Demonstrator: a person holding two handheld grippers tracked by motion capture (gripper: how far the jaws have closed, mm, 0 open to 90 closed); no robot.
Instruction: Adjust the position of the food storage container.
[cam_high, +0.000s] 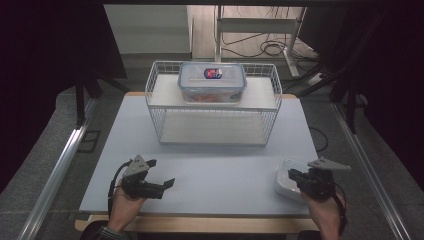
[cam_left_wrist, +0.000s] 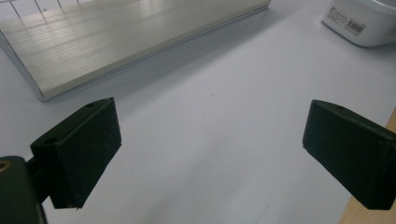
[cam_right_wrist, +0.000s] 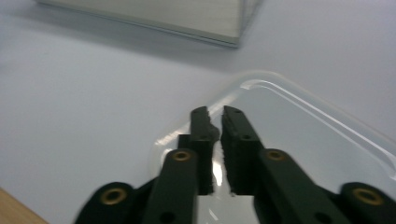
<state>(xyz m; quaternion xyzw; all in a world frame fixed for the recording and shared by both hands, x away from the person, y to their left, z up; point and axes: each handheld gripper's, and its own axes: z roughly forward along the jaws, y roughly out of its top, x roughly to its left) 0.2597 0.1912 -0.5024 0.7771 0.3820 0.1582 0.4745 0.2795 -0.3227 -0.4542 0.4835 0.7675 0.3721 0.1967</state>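
Clear plastic is what the right gripper (cam_right_wrist: 214, 122) has between its jaws; they are pressed together on the rim of a shallow white tub (cam_high: 286, 181) that sits at the right front corner of the table (cam_high: 220, 172), the rim (cam_right_wrist: 219, 103) running thin and glossy past the jaw tips in the right gripper view. Whether the tub is lifted or only held, I cannot tell; in the high view it seems to rest on the table.

The left gripper (cam_high: 159, 186) hovers low over the bare left front of the table, its jaws spread wide with nothing between them; from its own view the tub (cam_left_wrist: 363, 21) lies well apart, across the table.

Farther back stands a white wire rack (cam_high: 212, 102) with two wooden shelves; a lidded box (cam_high: 212, 81) with a red and blue label sits on the upper shelf; the lower shelf (cam_left_wrist: 116, 39) is free.

As a judgement: the grasp looks made, and the carrying is still to do; if the tub is bound for the rack, the lower shelf is the likely place, and the whole move across the table remains, plus the release; the left gripper has no part yet.
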